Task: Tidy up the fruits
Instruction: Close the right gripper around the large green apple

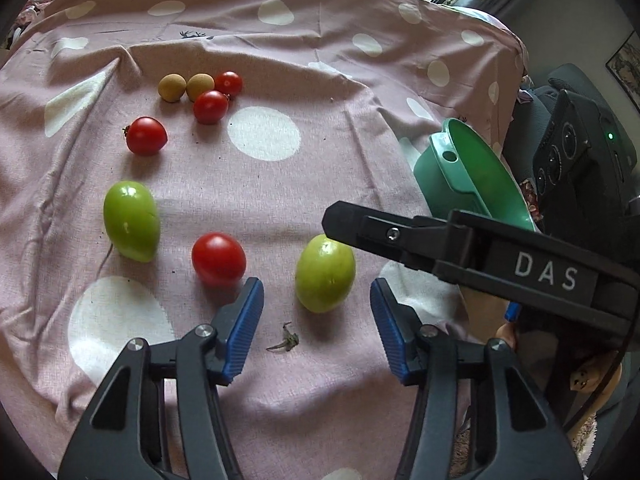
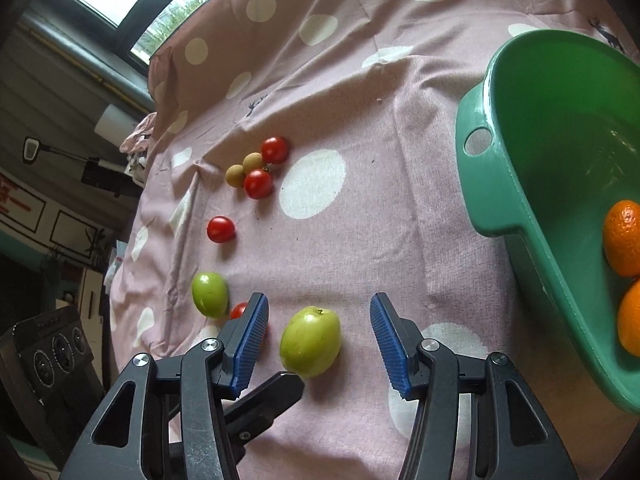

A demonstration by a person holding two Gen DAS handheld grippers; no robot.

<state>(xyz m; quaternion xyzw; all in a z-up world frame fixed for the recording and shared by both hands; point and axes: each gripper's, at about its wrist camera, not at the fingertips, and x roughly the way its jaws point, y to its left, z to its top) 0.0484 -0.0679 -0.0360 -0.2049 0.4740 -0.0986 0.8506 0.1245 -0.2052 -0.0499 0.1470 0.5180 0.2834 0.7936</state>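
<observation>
Two hand-held grippers over a pink cloth (image 1: 320, 160) with white dots. The left gripper (image 1: 317, 300) stands with its blue pads apart and nothing pressed between them; a pale green fruit (image 1: 325, 273) lies on the cloth just beyond the gap, and a dried stem scrap (image 1: 285, 338) lies within it. The right gripper (image 2: 319, 322) likewise has its jaws parted — the same green fruit (image 2: 310, 341) sits between the pads, touching neither. In the left wrist view the right gripper's black finger crosses just above that fruit.

To the left lie a red tomato (image 1: 218, 259) and a second, darker green fruit (image 1: 131, 220); farther off, a lone tomato (image 1: 146, 136), then a cluster of two tomatoes (image 1: 211, 107) and two small tan fruits (image 1: 172, 87).

At the cloth's right edge stands a green plastic basin (image 2: 500, 184) — two oranges (image 2: 623, 238) rest inside it.
</observation>
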